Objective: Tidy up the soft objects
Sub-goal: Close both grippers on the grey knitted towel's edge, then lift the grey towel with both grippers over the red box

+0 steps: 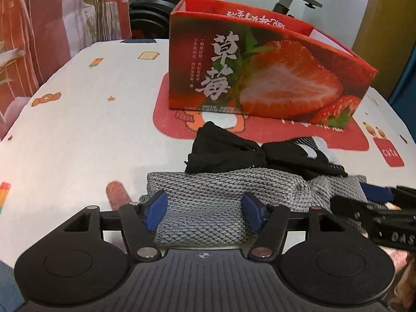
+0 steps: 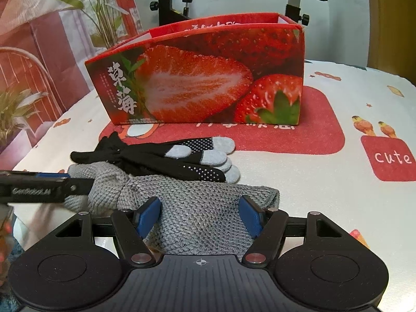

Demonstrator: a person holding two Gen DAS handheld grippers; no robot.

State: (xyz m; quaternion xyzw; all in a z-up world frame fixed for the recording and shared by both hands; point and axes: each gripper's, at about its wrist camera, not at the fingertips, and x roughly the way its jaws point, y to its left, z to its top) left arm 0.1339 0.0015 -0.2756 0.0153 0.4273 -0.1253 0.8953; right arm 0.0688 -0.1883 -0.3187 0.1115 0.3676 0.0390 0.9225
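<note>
A grey knit cloth (image 1: 205, 202) lies bunched at the near edge of the table. My left gripper (image 1: 204, 213) is shut on its left part, both blue pads pressing into the knit. My right gripper (image 2: 200, 215) is shut on the other part of the same grey knit cloth (image 2: 200, 208). Each gripper's fingers (image 1: 377, 193) (image 2: 52, 182) show at the edge of the other's view. Just behind the cloth lie black gloves (image 2: 197, 161) with grey fingertips and a crumpled black cloth (image 1: 223, 150). An open red strawberry box (image 1: 260, 78) stands further back.
A white tablecloth (image 1: 78, 130) with cartoon prints and a red patch covers the table. Beyond the far edge stands an exercise bike (image 1: 156, 7). At the left are a potted plant (image 2: 104, 13) and a red-and-white hanging.
</note>
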